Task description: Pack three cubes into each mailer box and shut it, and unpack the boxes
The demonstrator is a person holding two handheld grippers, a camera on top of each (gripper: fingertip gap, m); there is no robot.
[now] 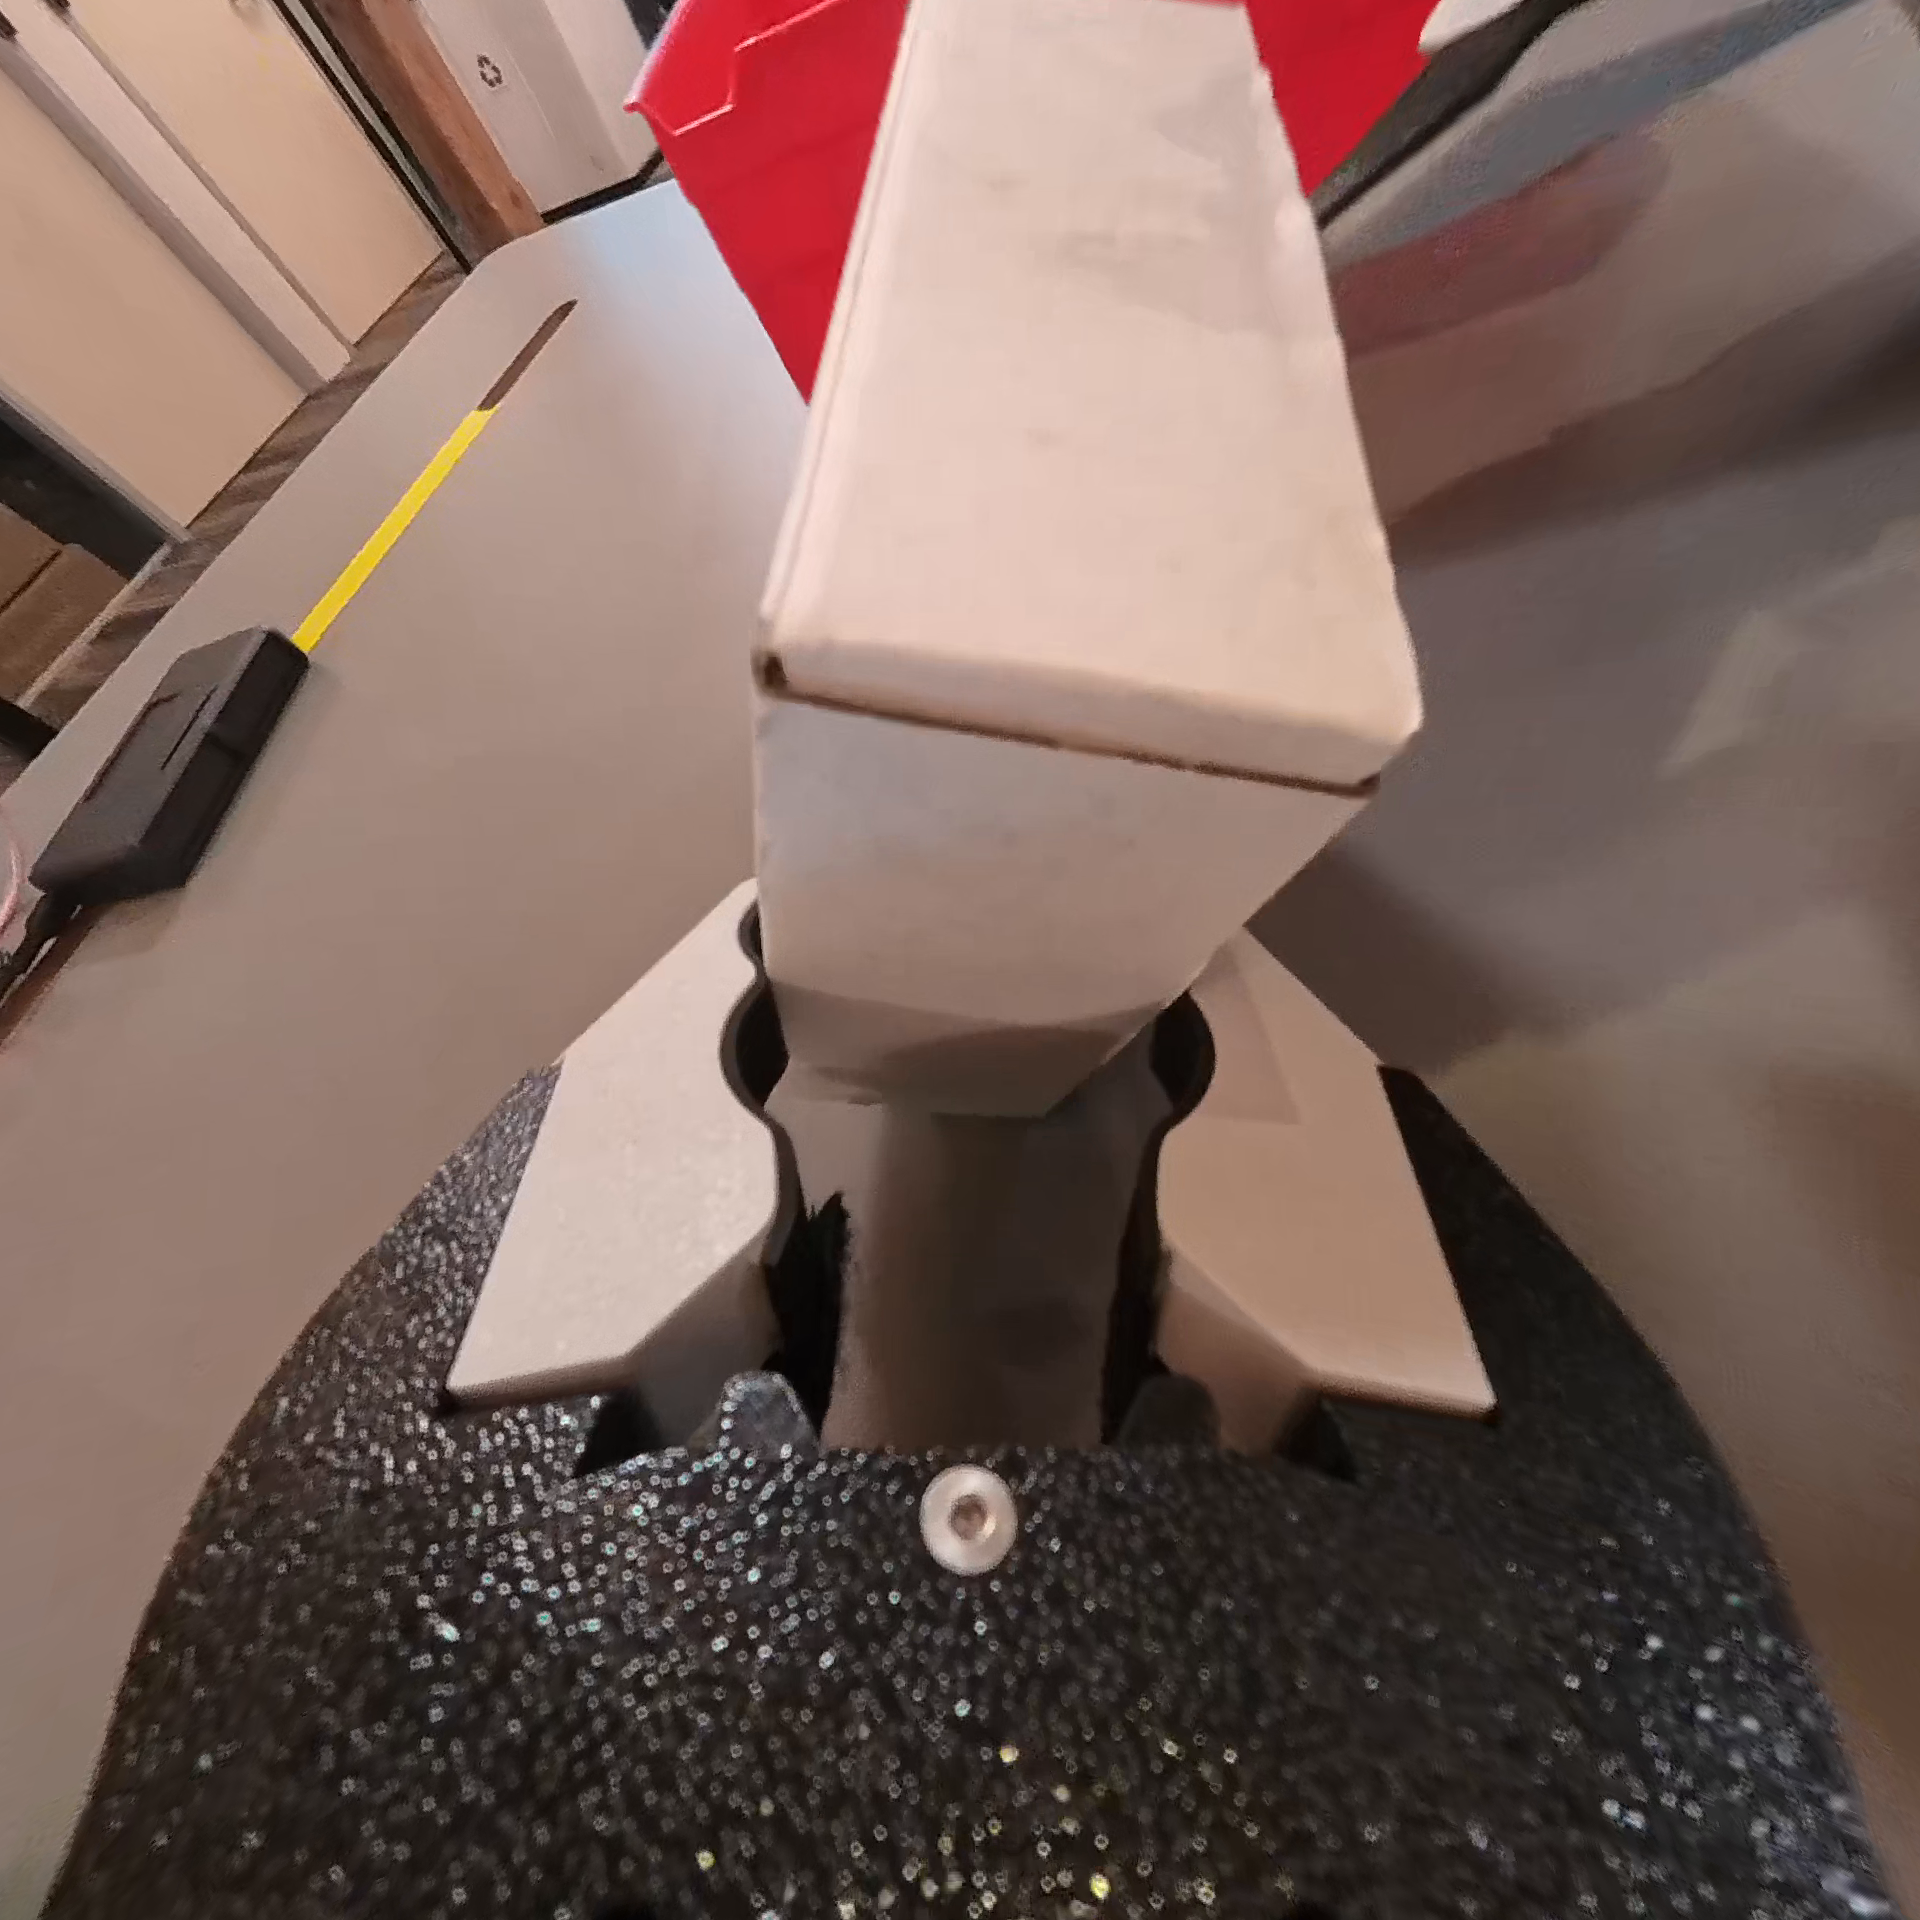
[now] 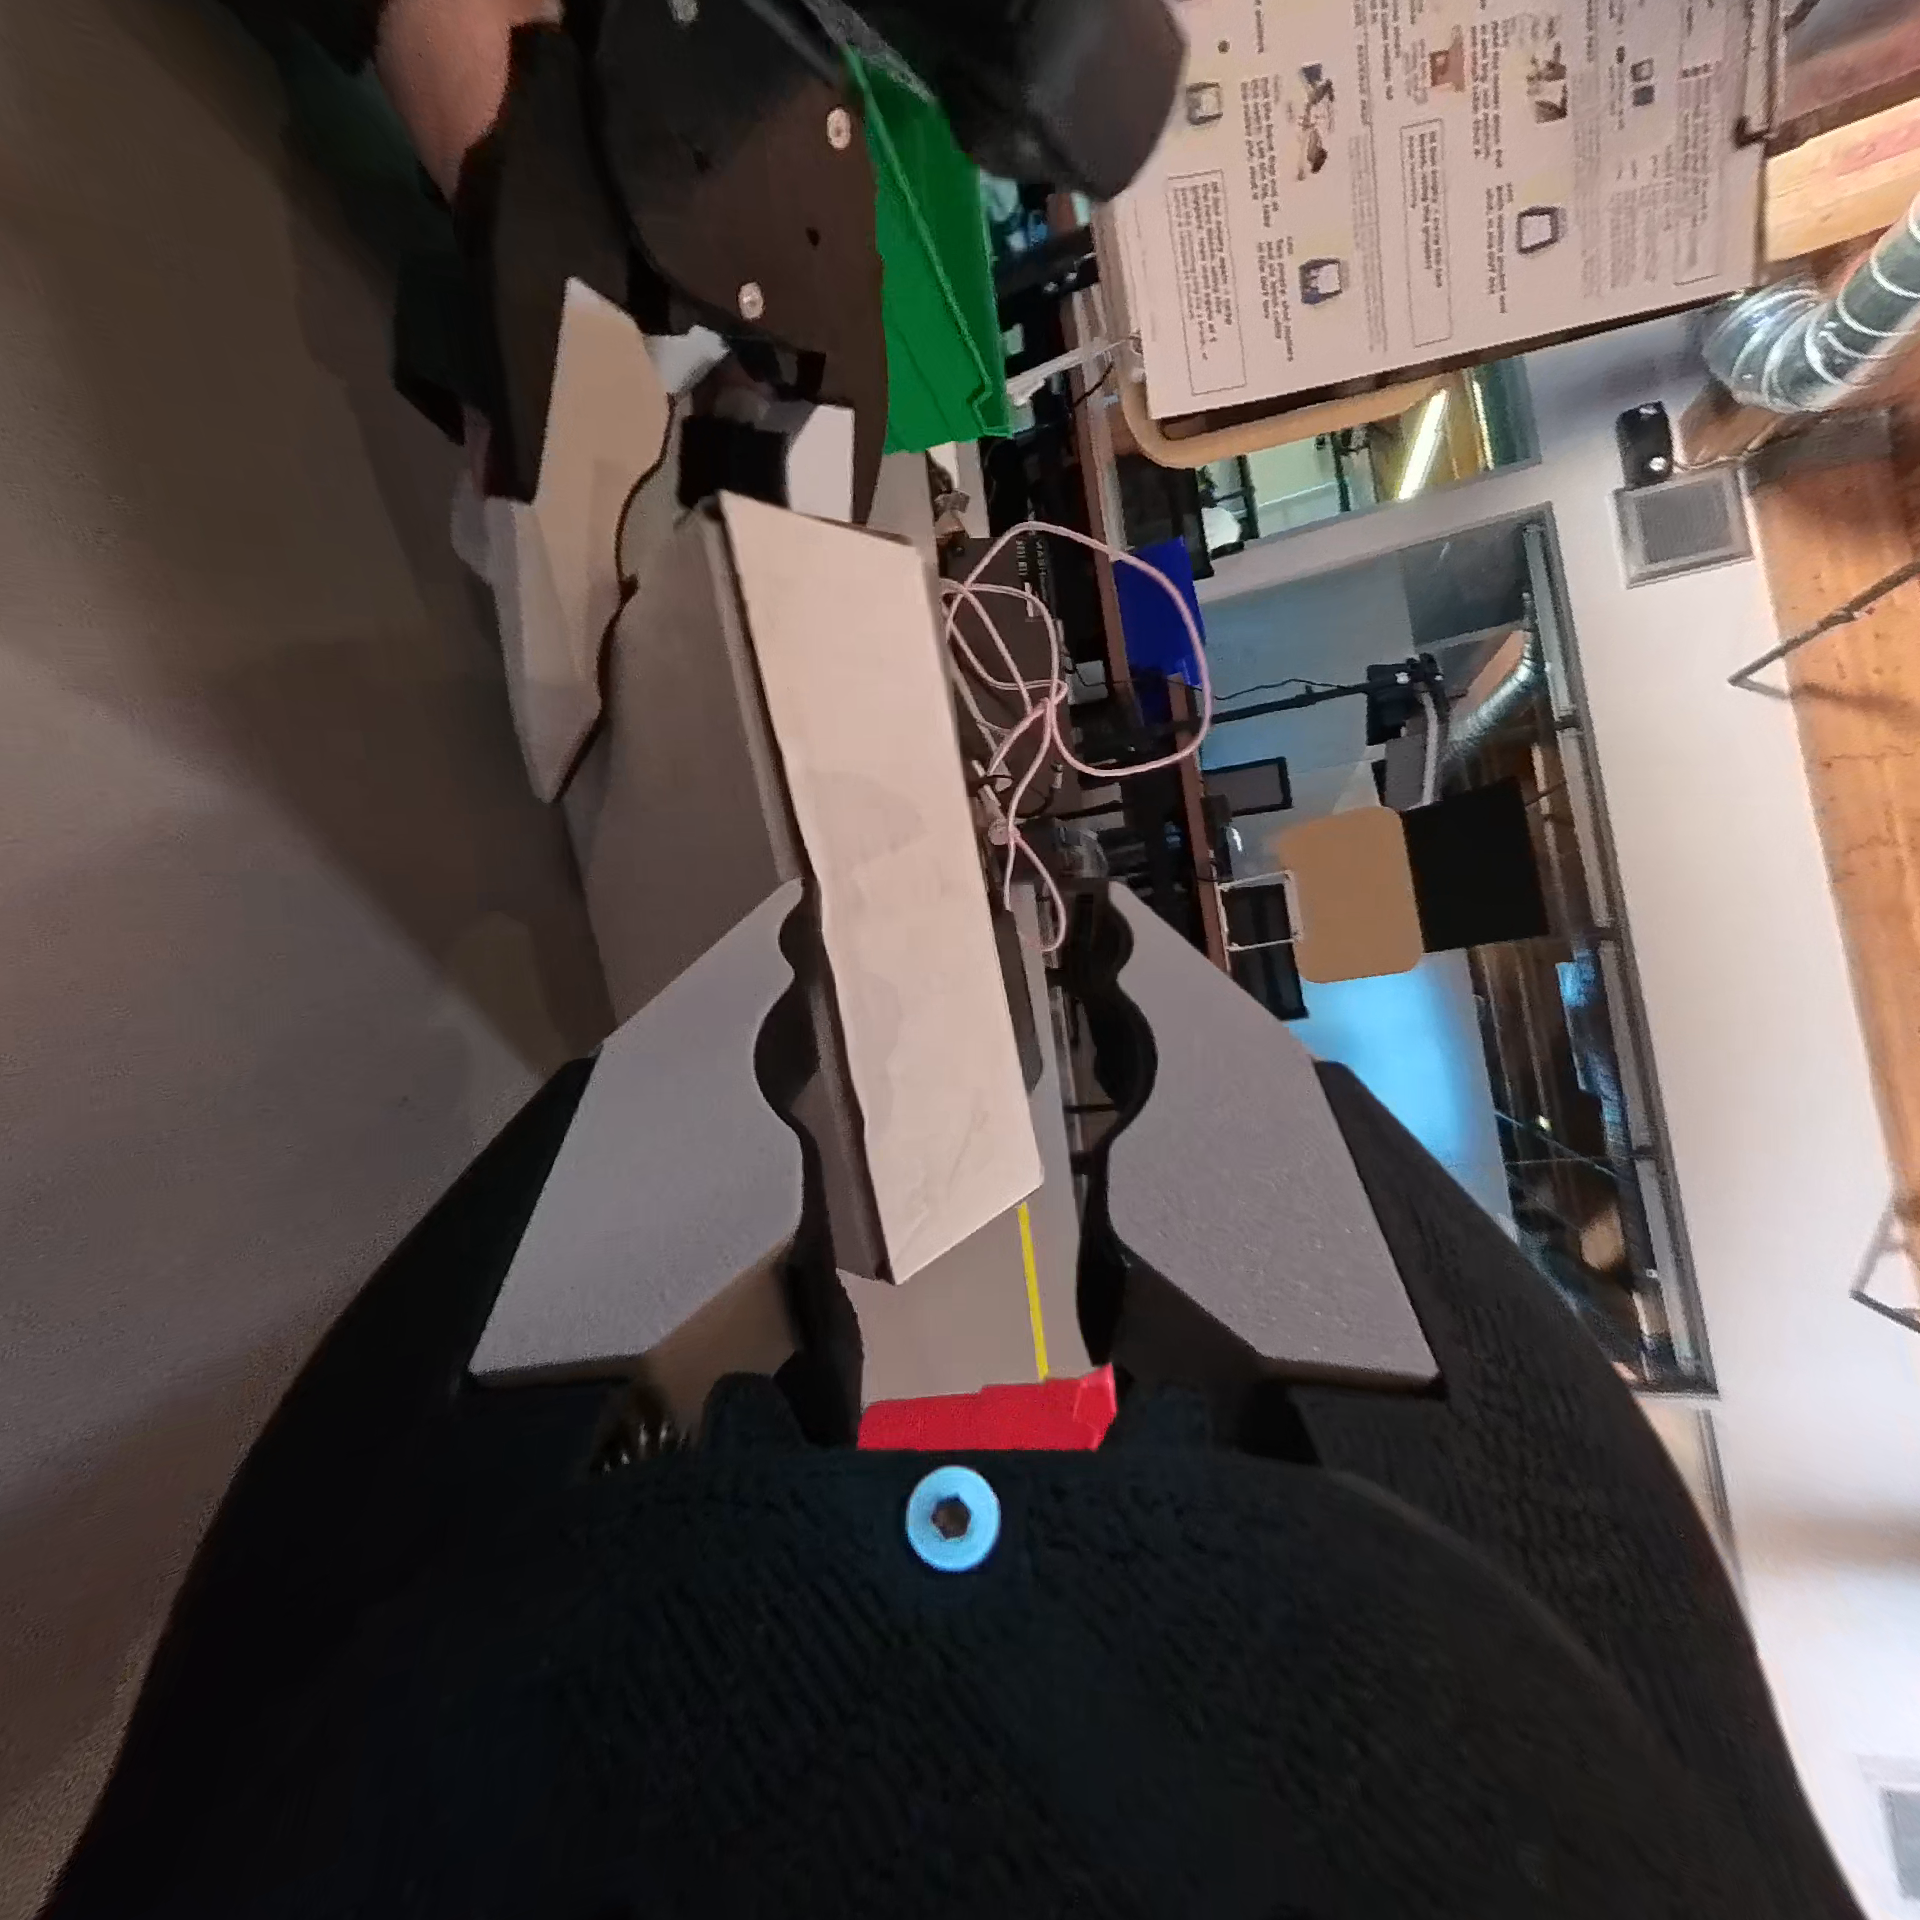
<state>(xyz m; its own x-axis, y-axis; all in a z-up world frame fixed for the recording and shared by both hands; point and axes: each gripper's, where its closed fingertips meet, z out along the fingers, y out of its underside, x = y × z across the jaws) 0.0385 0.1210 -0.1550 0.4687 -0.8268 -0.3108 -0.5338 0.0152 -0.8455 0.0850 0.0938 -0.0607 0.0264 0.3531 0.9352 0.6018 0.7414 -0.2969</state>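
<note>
A closed white mailer box (image 1: 1060, 468) is held off the grey table (image 1: 416, 935), tilted. In the left wrist view my left gripper (image 1: 987, 925) is shut on its near end, with both pads against the box sides. In the right wrist view, which is rolled on its side, the box (image 2: 894, 883) runs forward between the fingers of my right gripper (image 2: 956, 894), which is shut on this end. The left gripper (image 2: 707, 499) shows at the box's far end. No cubes are in view.
A red bin (image 1: 748, 208) stands behind the box, and a green bin (image 2: 935, 291) lies beyond the left gripper. A black block (image 1: 166, 769) and a yellow tape strip (image 1: 395, 520) are at the table's left. Loose pink cables (image 2: 1060, 675) hang past the table edge. From my left tips it is roughly 30 centimeters to the black block (image 1: 166, 769); from my right, 40 centimeters.
</note>
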